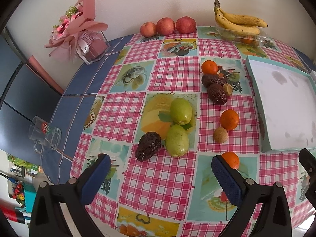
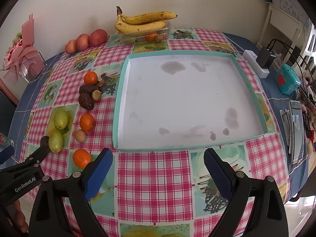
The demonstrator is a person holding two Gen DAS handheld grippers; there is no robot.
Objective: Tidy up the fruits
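Tabletop (image 2: pixel 154 177) under a pink-checked, fruit-printed cloth, blue cloth showing at both sides. Shallow teal-rimmed tray (image 2: pixel 248 73), white and stained inside, on the right part. Left of it, in a loose column: three tangerines (image 2: pixel 86 122), two brown longans (image 2: pixel 80 135), three wrinkled dark fruits (image 2: pixel 86 100), two green guavas (image 2: pixel 60 119). At the far edge by the wall: three apples (image 2: pixel 98 37) in a row, bananas (image 2: pixel 142 22) on a clear plastic punnet (image 2: pixel 162 33). On the blue cloth: bouquet (image 1: pixel 75 29), glass mug (image 1: pixel 44 134), phone (image 2: pixel 296 130), white power strip (image 2: pixel 254 63).
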